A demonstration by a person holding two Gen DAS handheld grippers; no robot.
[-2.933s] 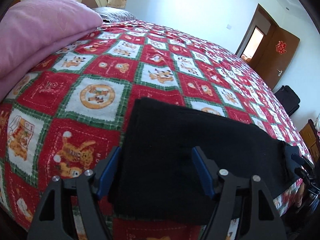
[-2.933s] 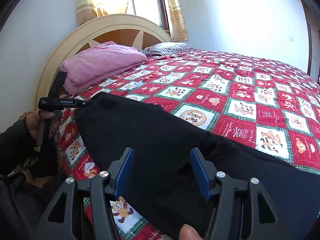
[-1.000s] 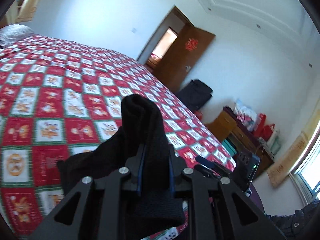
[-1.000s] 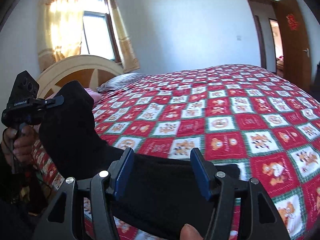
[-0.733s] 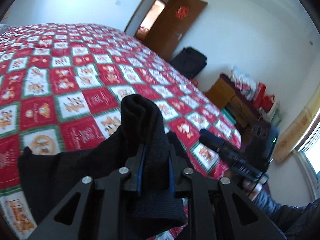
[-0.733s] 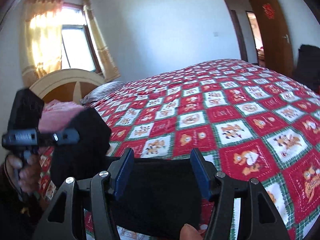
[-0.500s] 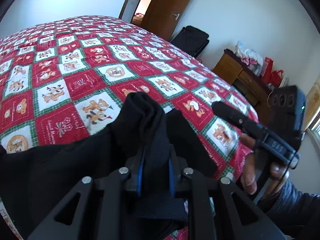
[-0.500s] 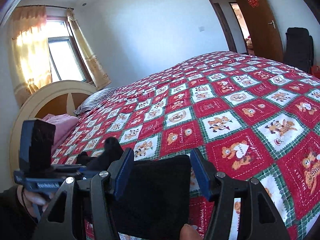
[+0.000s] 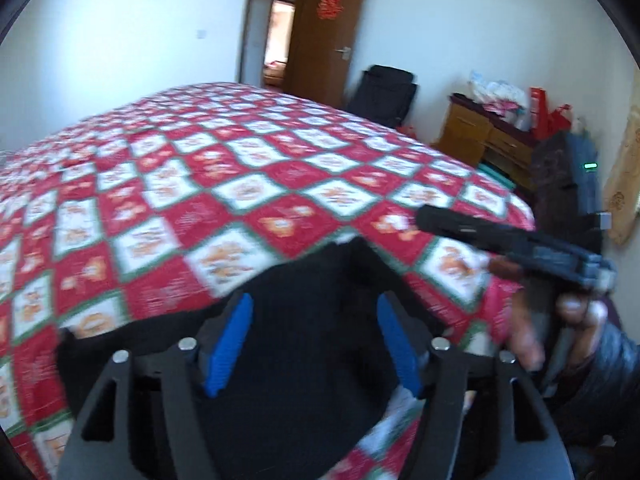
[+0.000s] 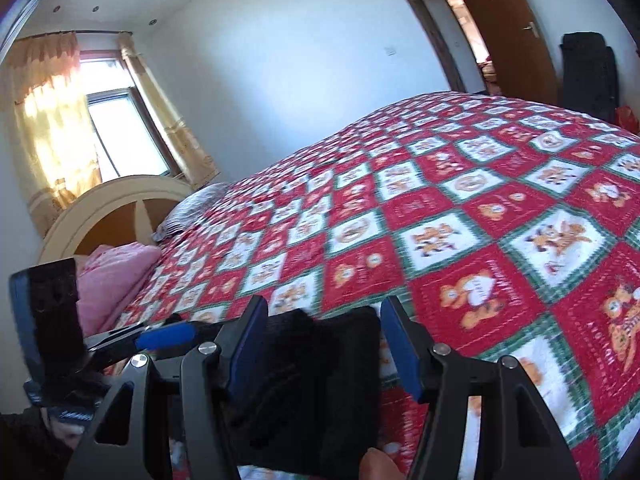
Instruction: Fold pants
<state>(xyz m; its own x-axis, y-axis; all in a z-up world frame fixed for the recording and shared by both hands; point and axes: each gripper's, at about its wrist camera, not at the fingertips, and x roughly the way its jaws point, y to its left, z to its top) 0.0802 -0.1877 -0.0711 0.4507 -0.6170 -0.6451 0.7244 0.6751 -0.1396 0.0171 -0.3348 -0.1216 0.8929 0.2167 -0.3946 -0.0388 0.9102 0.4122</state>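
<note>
The black pants (image 9: 304,360) lie folded over on the near edge of the red patchwork bedspread (image 9: 192,184). My left gripper (image 9: 316,340) is open and empty, just above the pants. The right gripper shows in the left wrist view (image 9: 520,248), held in a hand to the right of the pants. In the right wrist view the folded pants (image 10: 320,384) lie under my open, empty right gripper (image 10: 324,340). The left gripper appears there (image 10: 160,338) at the left, its blue pad over the pants' left end.
A pink blanket (image 10: 112,280) and a striped pillow (image 10: 192,208) lie by the headboard (image 10: 112,208). A wooden door (image 9: 324,36), a black suitcase (image 9: 384,92) and a wooden cabinet (image 9: 488,136) stand beyond the bed's foot. A window with curtains (image 10: 80,120) is behind the headboard.
My left gripper carried one end of the pants over toward the right gripper, laid it down on the other half and opened. The right gripper stayed open.
</note>
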